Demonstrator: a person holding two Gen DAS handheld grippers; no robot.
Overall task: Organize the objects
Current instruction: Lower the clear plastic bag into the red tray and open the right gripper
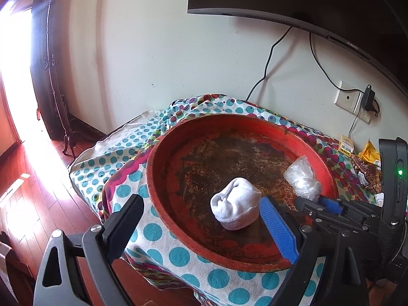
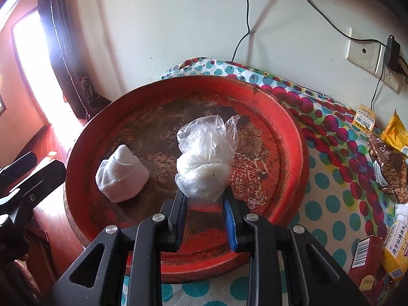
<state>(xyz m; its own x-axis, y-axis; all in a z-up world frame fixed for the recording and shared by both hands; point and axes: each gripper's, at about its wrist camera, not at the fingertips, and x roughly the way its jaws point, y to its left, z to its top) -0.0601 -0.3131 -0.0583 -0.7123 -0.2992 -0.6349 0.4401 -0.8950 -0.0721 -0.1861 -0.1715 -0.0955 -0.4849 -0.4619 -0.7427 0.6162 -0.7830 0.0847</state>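
Left claw point(image 1: 201, 227) hangs wide apart at about 7 o'clock of the red tray point(image 2: 84, 219), nothing in it. The rolled white sock point(image 2: 122, 174) already sits inside the tray around 8 o'clock. Right claw point(image 2: 205, 210) is clamped on a crumpled clear plastic bag point(image 2: 204, 158) over the tray's middle, so I'd say that's item two nearly delivered, just not let go. Left to sort, probably: snack wrappers point(image 2: 390, 176) and small boxes point(image 2: 367, 262) at 3 to 4 o'clock on the dotted cloth point(image 2: 331, 204) covering the table. Hard to tell how many, they're cut off. Nothing blocks the way.
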